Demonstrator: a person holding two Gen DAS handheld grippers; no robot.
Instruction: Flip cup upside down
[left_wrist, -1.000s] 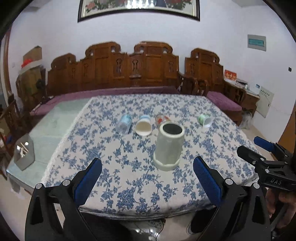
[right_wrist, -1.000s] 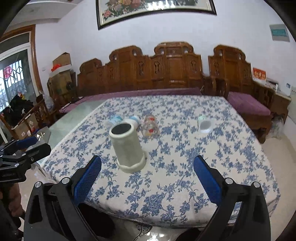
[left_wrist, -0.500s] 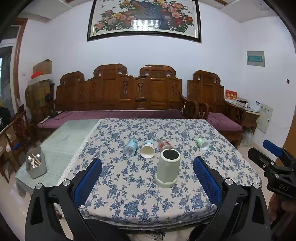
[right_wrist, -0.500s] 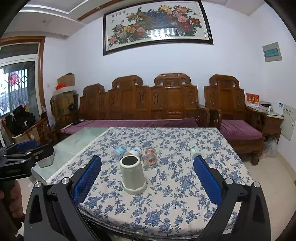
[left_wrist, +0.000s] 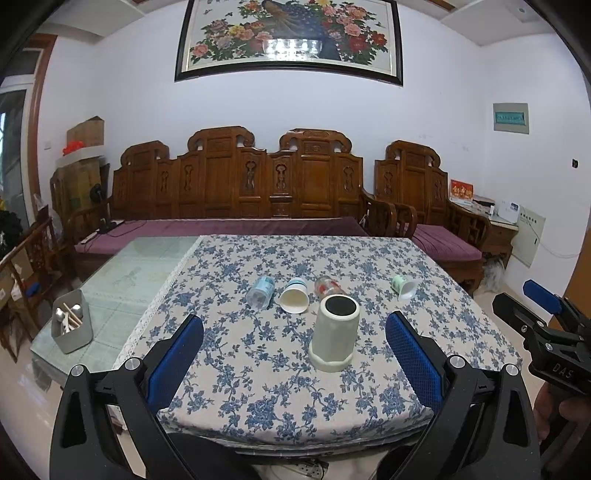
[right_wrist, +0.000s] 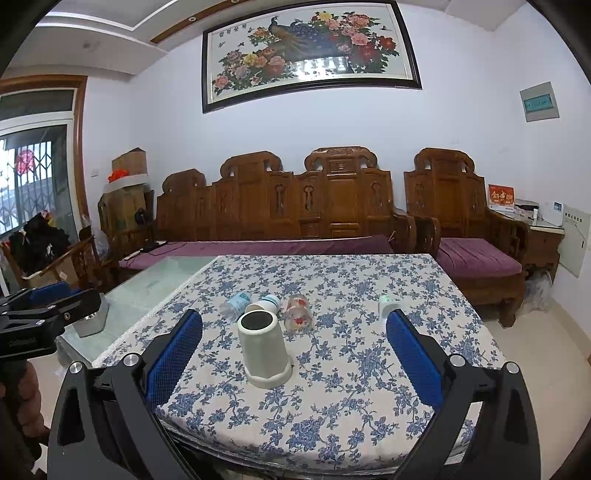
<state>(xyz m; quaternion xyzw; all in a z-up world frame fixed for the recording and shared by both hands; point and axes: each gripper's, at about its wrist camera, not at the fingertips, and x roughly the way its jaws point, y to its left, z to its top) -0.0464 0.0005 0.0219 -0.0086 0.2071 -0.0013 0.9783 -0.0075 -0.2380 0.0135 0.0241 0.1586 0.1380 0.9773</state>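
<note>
**Both grippers drawn back, cup still standing upright**

The biggest change is in the viewpoint: over the last second both cameras have pulled back and tilted up. A second ago the surface (left_wrist: 258, 369) with its blue-flowered cloth filled most of each view; now the wooden bench (left_wrist: 240, 184) and the framed painting (left_wrist: 288, 37) above it show in full, and the surface sits lower and smaller. That reads as a retreat from the work area, not an approach.

The left gripper (left_wrist: 293, 360) and the right gripper (right_wrist: 293, 356) both have their jaws wide apart and hold nothing. Each is well short of the cup.

The cup (left_wrist: 335, 332), pale grey-green with a flared, faceted base, stands upright near the middle of the surface, mouth up and dark inside. It has not shifted across the three moments. Just behind it lie four smaller cups on their sides: a clear blue one (left_wrist: 260, 292), a white one (left_wrist: 293, 295), a red-patterned glass (left_wrist: 327, 286) and, farther right, a green one (left_wrist: 404, 286).

So the flip is not yet begun; a gripper must first come in and close on the cup's body.
</note>
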